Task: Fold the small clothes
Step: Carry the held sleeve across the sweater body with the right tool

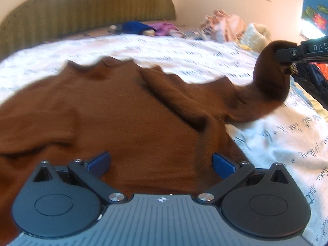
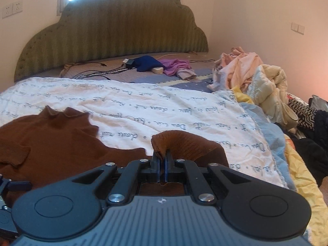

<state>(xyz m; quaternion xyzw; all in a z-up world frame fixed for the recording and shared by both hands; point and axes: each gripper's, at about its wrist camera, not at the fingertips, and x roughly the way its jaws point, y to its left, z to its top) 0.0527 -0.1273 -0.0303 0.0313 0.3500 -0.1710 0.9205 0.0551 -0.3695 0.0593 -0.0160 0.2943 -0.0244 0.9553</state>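
low in the left wrist frame, the left gripper (image 1: 161,164) hovers with its blue pads (image 1: 100,162) spread wide over the brown sweater (image 1: 114,119), nothing between them. the sweater lies flat on the white script-printed blanket (image 1: 184,49), filling the lower left. at the right edge, the right gripper (image 2: 163,162) pinches the ribbed sleeve cuff (image 2: 174,139) tight (lifted clear of the blanket). a heap of pale clothes (image 2: 256,82) sits at the upper right.

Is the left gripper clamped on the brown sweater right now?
No. The left gripper stands wide open over the brown sweater, its blue pads far apart with nothing pinched between them.
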